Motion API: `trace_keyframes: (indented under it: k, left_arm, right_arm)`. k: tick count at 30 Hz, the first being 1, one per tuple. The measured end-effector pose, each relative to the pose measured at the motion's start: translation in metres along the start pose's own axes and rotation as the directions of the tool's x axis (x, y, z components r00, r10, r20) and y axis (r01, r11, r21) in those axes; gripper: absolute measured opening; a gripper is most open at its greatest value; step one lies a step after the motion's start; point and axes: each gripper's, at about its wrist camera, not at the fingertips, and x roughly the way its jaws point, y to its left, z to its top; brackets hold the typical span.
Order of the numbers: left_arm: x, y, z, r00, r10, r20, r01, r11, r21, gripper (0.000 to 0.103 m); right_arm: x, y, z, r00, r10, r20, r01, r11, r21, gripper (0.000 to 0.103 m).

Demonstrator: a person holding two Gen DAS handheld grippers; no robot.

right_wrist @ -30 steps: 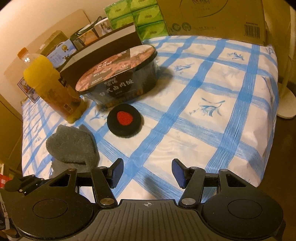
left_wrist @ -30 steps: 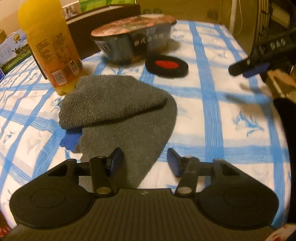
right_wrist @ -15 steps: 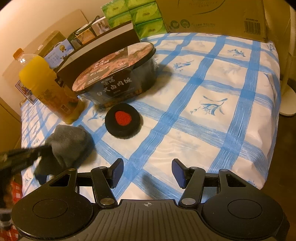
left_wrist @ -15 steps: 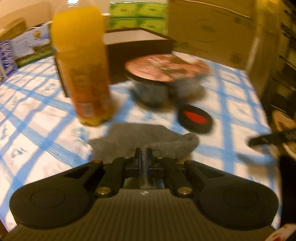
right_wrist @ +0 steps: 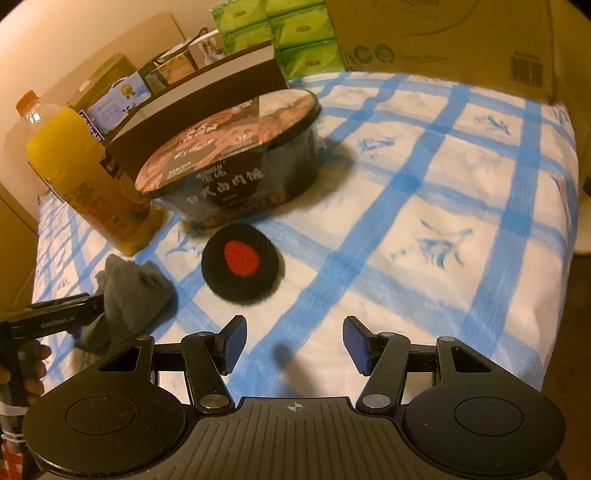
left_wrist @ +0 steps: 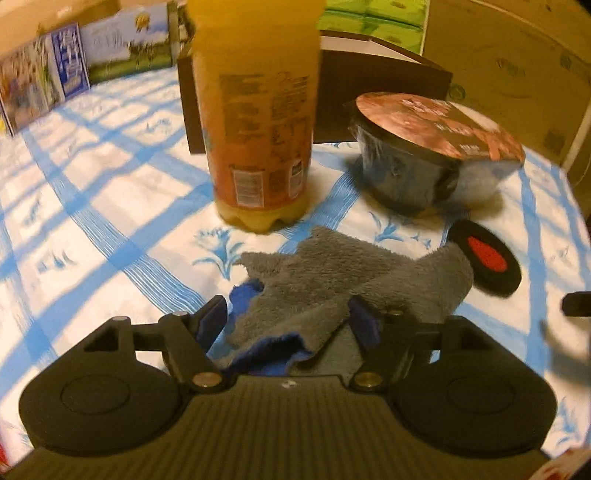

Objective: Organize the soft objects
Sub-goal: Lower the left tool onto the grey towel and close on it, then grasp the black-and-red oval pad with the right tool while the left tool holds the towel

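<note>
A grey fleecy cloth (left_wrist: 332,280) with a blue underside lies folded over itself on the blue-checked tablecloth (left_wrist: 110,192), just in front of the juice bottle. My left gripper (left_wrist: 288,319) hangs low over the cloth's near edge; its jaws are opening and the cloth lies loose between them. In the right wrist view the same cloth (right_wrist: 133,295) sits at the left, with one of the left gripper's fingers (right_wrist: 62,318) against it. A round black pad with a red centre (right_wrist: 242,264) lies beyond my right gripper (right_wrist: 294,341), which is open with nothing between its fingers.
An orange juice bottle (left_wrist: 258,122) stands right behind the cloth. A sealed black food bowl (right_wrist: 236,162) sits behind the round pad (left_wrist: 487,258). A dark brown box (left_wrist: 373,74), green tissue packs (right_wrist: 295,33) and a cardboard box (right_wrist: 443,33) line the back. The table's edge (right_wrist: 570,221) drops off at right.
My left gripper shut on the cloth's near edge, carried it toward the bottle so the cloth folded over, then opened. My right gripper edged closer to the round pad.
</note>
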Motion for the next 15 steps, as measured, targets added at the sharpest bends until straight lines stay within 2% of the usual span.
trace_keyframes:
  k: [7,10,11,12,13,15]
  left_arm:
    - [0.013,0.01,0.0,0.996,-0.088,-0.008,0.086,0.989,-0.118,0.072]
    - [0.016,0.006,0.0,0.996,-0.092,0.005,0.092,0.99,-0.111,0.071]
    - [0.016,0.004,0.0,0.996,-0.094,0.009,0.095,0.99,-0.105,0.062]
    - [0.017,0.003,0.001,0.995,-0.098,0.012,0.098,0.99,-0.098,0.044]
    - [0.017,0.002,0.001,0.993,-0.115,0.017,0.116,0.989,-0.09,0.034]
    - [0.017,0.001,0.001,0.985,-0.174,0.023,0.175,0.981,-0.088,0.03]
  right_arm:
    - [0.015,0.003,0.014,1.0,0.007,0.01,-0.006,0.999,-0.036,0.058]
    - [0.021,0.006,0.016,1.0,0.014,0.009,-0.013,0.998,-0.064,0.058]
    - [0.024,0.007,0.016,1.0,0.013,0.008,-0.012,0.997,-0.078,0.058]
    - [0.027,0.009,0.016,1.0,0.014,0.009,-0.013,0.996,-0.092,0.058]
    - [0.03,0.011,0.017,1.0,0.016,0.009,-0.015,0.994,-0.108,0.058]
    - [0.036,0.014,0.018,1.0,0.021,0.006,-0.02,0.991,-0.132,0.058]
